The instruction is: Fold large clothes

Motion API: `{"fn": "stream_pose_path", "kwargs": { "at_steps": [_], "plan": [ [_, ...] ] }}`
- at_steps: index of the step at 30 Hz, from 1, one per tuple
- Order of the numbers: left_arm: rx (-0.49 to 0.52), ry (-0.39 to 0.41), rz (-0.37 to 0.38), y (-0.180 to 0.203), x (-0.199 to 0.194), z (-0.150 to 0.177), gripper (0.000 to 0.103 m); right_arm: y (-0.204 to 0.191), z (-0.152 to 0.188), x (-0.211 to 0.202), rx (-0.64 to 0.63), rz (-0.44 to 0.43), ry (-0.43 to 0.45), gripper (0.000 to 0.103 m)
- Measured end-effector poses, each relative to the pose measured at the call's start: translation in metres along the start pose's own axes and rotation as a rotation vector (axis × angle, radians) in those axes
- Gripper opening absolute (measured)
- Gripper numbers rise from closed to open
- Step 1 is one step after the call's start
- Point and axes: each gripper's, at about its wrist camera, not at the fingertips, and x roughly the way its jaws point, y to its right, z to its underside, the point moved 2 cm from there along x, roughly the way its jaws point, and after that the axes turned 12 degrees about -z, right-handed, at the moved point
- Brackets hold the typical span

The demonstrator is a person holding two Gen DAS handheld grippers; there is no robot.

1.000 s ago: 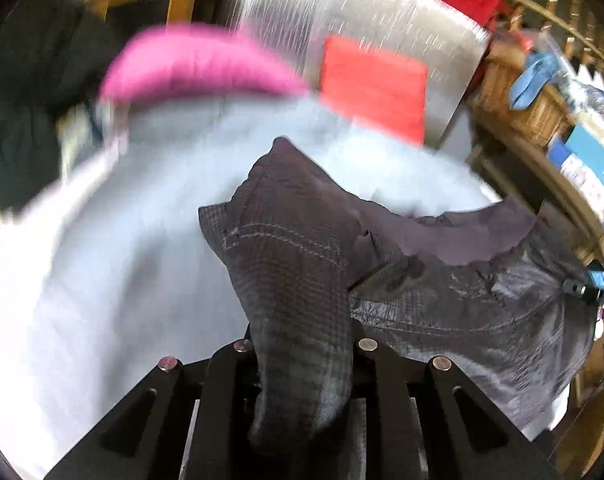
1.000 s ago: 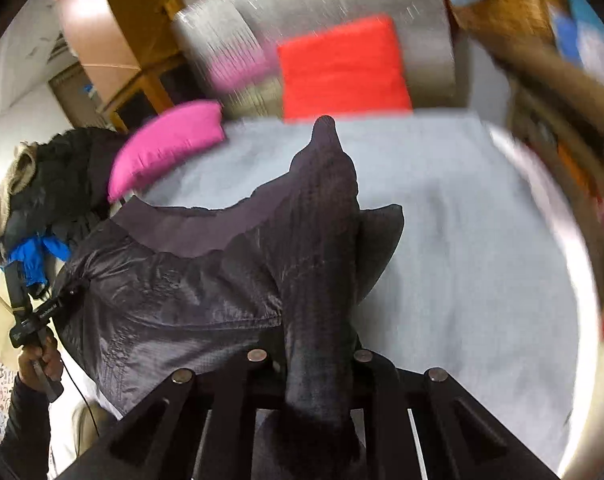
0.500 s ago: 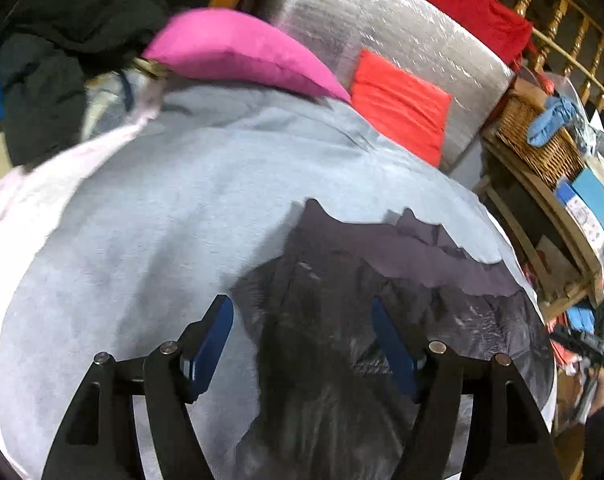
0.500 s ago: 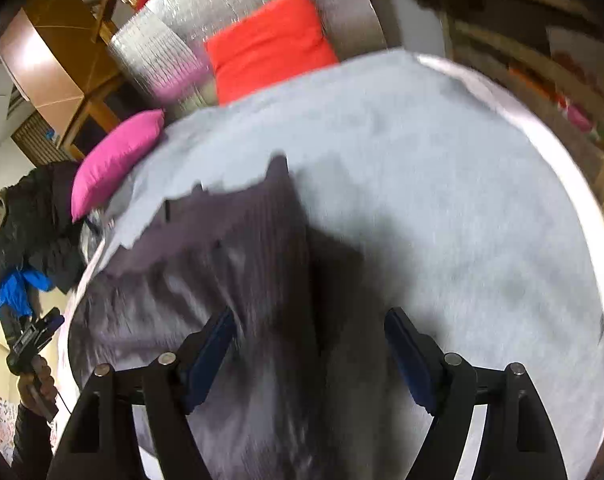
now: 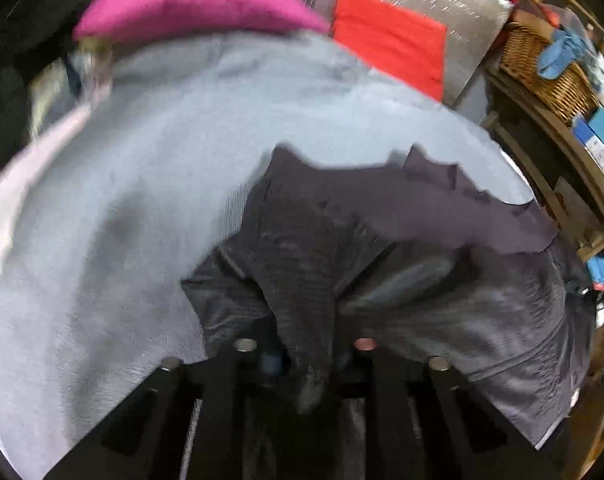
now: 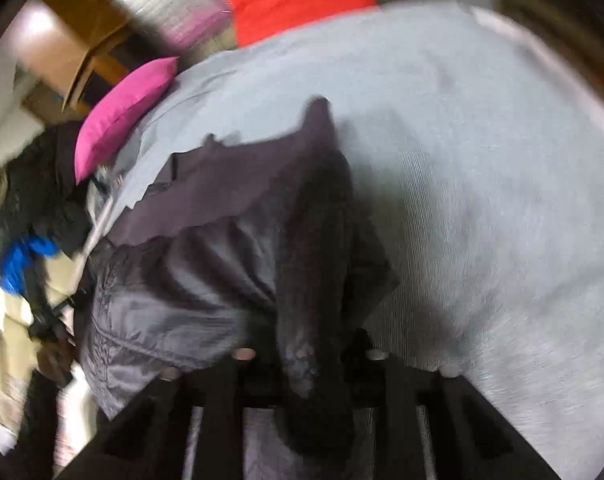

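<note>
You have the garment (image 5: 442, 280) spread on the grey bed (image 5: 121, 200), its far edge lying flat and its near edge bunched up into both grippers; the left gripper (image 5: 306, 360) and right gripper (image 6: 310, 360) have just closed, each with its jaws nearly shut on a ridge of cloth, likely so you can lift that edge for a fold. The fabric looks thin, dark, faintly glossy and crinkled; the bedcover is matte and soft

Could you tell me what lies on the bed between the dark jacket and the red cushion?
Only bare grey bedsheet separates the dark jacket from the red cushion; both wrist views show this stretch with nothing on it.
</note>
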Motion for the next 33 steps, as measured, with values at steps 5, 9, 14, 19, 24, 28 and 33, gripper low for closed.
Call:
{"fn": "stream_pose_path", "kwargs": {
  "at_steps": [5,9,14,19,24,28,33],
  "plan": [
    [-0.052,-0.076,0.013,-0.012,0.033,0.013,0.042,0.020,0.010,0.013,0.065,0.034,-0.037,0.026],
    [-0.060,-0.007,0.048,-0.021,0.005,0.002,0.070,0.044,0.021,0.007,0.186,-0.059,0.032,0.067],
    [-0.061,0.083,0.039,-0.032,-0.012,-0.034,0.080,0.053,-0.008,-0.025,0.178,-0.008,0.130,0.071],
    [-0.057,-0.085,0.061,-0.017,0.047,-0.052,0.080,0.045,-0.051,0.024,0.122,-0.012,0.015,0.071],
    [0.011,-0.083,-0.013,-0.005,0.055,-0.056,0.016,0.026,-0.068,0.049,0.004,0.026,-0.073,0.019],
    [0.011,0.031,-0.005,-0.008,0.031,-0.057,0.013,0.003,-0.066,-0.001,-0.101,0.077,0.063,0.015],
    [0.037,-0.064,-0.081,-0.001,0.080,-0.042,0.016,0.043,-0.041,0.036,-0.026,0.148,-0.027,0.015]
  ]
}}
